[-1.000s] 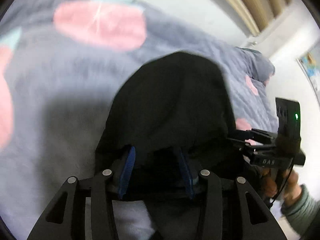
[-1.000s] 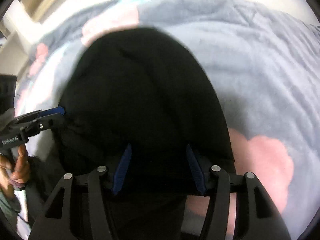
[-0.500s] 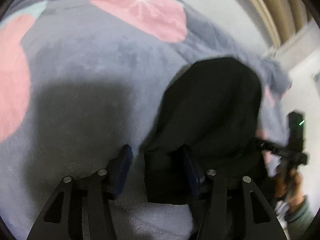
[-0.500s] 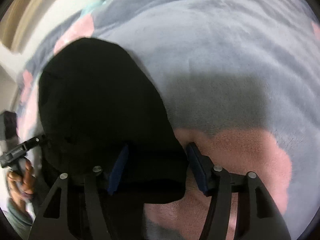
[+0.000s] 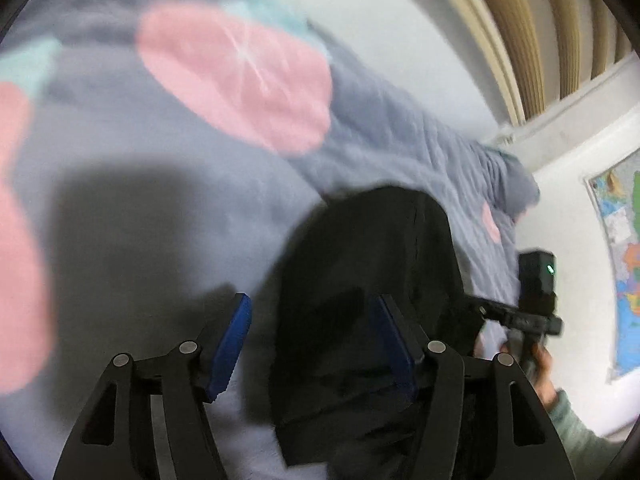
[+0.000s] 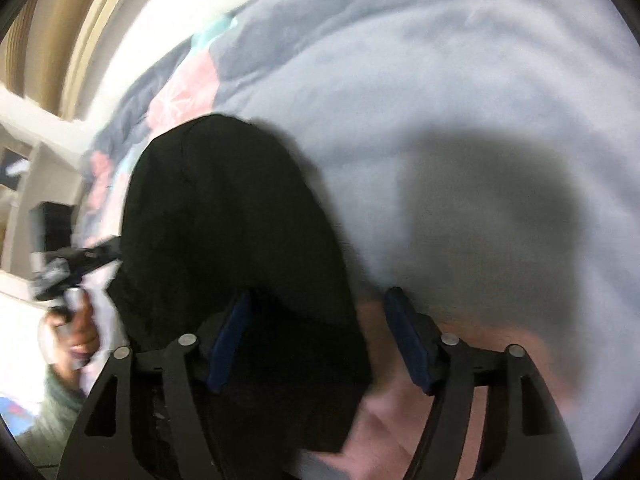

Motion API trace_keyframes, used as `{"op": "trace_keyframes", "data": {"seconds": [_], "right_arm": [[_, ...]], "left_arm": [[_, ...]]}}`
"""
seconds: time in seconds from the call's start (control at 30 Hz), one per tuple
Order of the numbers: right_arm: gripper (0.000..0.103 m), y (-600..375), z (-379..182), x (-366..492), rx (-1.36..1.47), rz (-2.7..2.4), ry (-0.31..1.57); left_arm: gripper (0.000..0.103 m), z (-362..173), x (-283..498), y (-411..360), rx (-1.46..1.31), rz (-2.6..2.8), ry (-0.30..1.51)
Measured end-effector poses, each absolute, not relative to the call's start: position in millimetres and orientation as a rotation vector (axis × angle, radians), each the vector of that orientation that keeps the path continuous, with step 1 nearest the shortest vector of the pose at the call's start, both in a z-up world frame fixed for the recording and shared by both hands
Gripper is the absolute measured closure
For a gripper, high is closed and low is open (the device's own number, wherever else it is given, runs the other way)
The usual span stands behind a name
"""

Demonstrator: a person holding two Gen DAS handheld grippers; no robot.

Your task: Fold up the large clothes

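Note:
A black garment [image 5: 368, 288] lies folded on a grey blanket with pink circles [image 5: 168, 208]. My left gripper [image 5: 316, 344] is open, its blue pads wide apart; the garment's left edge lies between them, against the right pad. In the right wrist view the garment [image 6: 224, 240] fills the left centre. My right gripper [image 6: 320, 340] is open, the garment's right edge between its pads, over the left pad. Each gripper shows in the other's view: the right one [image 5: 532, 312] and the left one [image 6: 68, 272], each in a hand.
The blanket [image 6: 440, 120] covers the bed on all sides of the garment. A white wall with a beige curtain [image 5: 540, 32] stands behind the bed. A coloured map [image 5: 624, 260] hangs on the wall at right.
Both grippers have swung outward, the left to the left and the right to the right. The garment has slid from the centre of each view toward its inner side. Both stay open.

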State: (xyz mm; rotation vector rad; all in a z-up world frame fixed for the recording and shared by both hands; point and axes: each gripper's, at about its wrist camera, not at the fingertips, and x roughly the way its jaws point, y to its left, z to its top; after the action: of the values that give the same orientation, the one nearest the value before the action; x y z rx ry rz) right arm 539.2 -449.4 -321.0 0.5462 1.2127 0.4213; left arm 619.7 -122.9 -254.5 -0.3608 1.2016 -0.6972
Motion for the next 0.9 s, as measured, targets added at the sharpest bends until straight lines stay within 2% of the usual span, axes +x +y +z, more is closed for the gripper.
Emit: {"op": "trace_keyframes", "data": {"seconds": [0.13,0.17,0.2,0.23,0.27,0.37,0.6,0.9], "right_arm": [[0.024,-433.2,-320.7,554.1,0.578,0.526,1.235],[0.024,-428.9,-316.8,554.5,0.552,0.535,1.233],[0.030,-421.3,-310.2,553.6,0.501,0.544,1.225],[0.038,-415.7,-303.5,553.3,0.462,0.549,1.219],[0.048,-409.3,-295.8,549.9,0.404,0.550,1.209],[0.075,-402.5,-271.6,530.9,0.308,0.550,1.154],[0.077,-394.5,-194.5,459.5,0.211,0.528,0.985],[0.078,-374.1,-94.6,285.8,0.013,0.445,0.826]], "left_arm": [[0.038,-283.7,630.3,-143.9,-0.416,-0.780,1.319],[0.042,-282.3,628.5,-148.5,-0.394,-0.784,1.305],[0.049,-279.4,625.3,-152.4,-0.370,-0.788,1.291],[0.067,-273.9,621.2,-157.0,-0.325,-0.783,1.265],[0.076,-266.4,615.9,-160.7,-0.283,-0.782,1.234],[0.085,-240.8,597.9,-161.6,-0.225,-0.795,1.150],[0.086,-159.6,529.1,-143.7,-0.142,-0.857,0.992],[0.086,-78.5,366.5,-124.5,0.028,-0.844,0.875]]}}
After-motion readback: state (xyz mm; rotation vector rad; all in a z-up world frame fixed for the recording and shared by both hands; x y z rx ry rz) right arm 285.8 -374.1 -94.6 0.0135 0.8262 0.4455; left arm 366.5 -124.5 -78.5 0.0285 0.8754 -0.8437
